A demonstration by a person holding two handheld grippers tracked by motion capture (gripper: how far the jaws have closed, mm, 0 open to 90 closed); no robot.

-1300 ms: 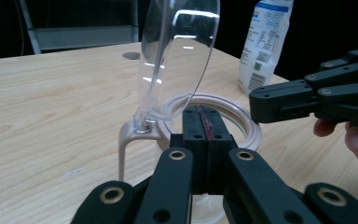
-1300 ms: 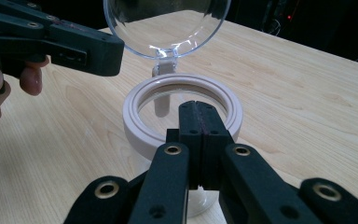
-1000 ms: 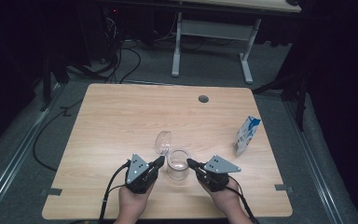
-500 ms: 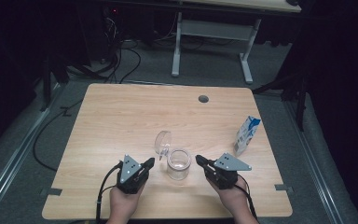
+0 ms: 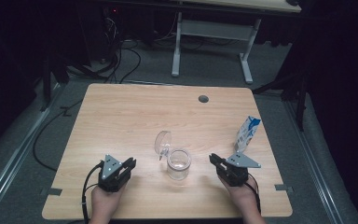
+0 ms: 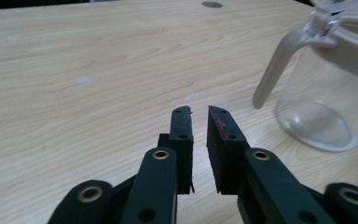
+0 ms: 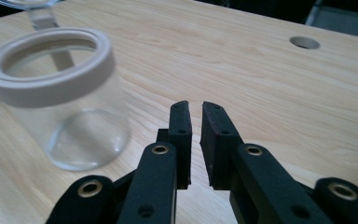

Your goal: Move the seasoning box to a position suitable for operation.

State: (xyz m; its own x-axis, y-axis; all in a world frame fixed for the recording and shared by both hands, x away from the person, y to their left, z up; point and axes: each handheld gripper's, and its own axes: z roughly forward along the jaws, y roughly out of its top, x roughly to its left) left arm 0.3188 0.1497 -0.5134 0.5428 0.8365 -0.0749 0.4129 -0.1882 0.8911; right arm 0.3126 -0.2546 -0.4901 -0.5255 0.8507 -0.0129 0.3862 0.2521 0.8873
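Near the table's (image 5: 121,116) front edge, a clear jar (image 5: 178,164) stands upright, its hinged lid (image 5: 162,142) flipped open. Left gripper (image 5: 129,164) and right gripper (image 5: 213,160) flank it, well apart from the glass, jaws just parted slightly and grasping nothing. A carton (image 5: 247,134) stands at right.

Light wood-grain surface (image 5: 121,116) with round cable hole (image 5: 203,99) at far centre-right, clear glass jar (image 5: 178,164) with hinged lid open standing near centre, blue-and-white carton (image 5: 247,134) upright near right edge
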